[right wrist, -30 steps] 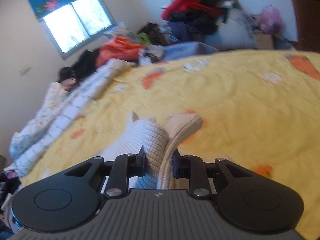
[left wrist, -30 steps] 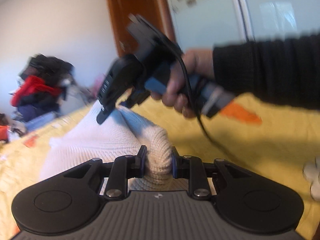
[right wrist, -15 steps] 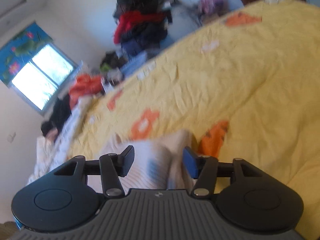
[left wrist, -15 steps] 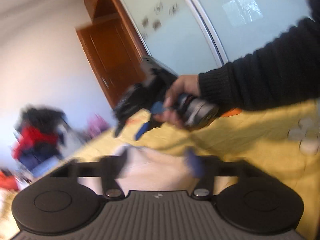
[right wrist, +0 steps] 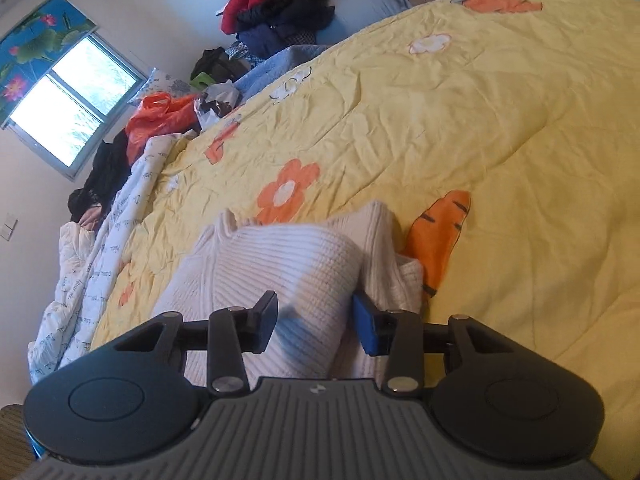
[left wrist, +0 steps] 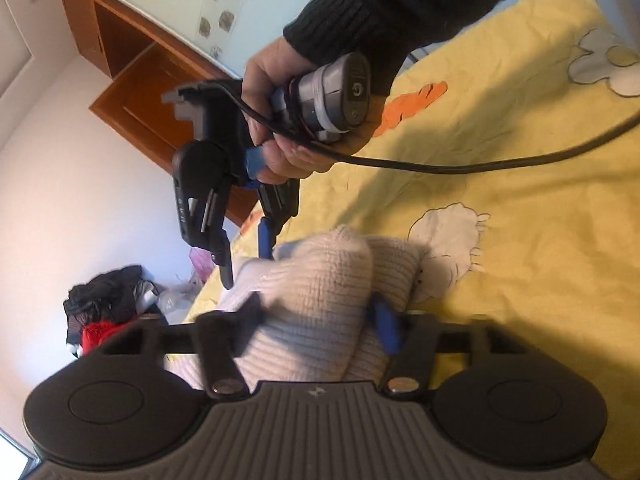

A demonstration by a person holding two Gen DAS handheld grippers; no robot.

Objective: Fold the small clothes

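Note:
A cream knitted sweater [left wrist: 320, 292] lies bunched on the yellow bedspread [left wrist: 520, 240]. My left gripper [left wrist: 318, 316] is open, its fingers spread on either side of the knit. In the left wrist view my right gripper [left wrist: 244, 256], held in a hand with a black sleeve, is open just above the sweater's far edge. In the right wrist view the sweater [right wrist: 280, 272] lies folded over on the bedspread [right wrist: 440, 120], and my right gripper [right wrist: 314, 322] is open over it.
A pile of dark and red clothes [right wrist: 280, 0] lies beyond the bed. An orange bag [right wrist: 160, 116] and a printed white quilt [right wrist: 100, 256] lie along the bed's left side under a window [right wrist: 72, 108]. A black cable [left wrist: 480, 164] trails over the bedspread.
Both grippers were shut on folds of the sweater one second ago. Both have opened and let the sweater go. The views have tilted as the grippers moved.

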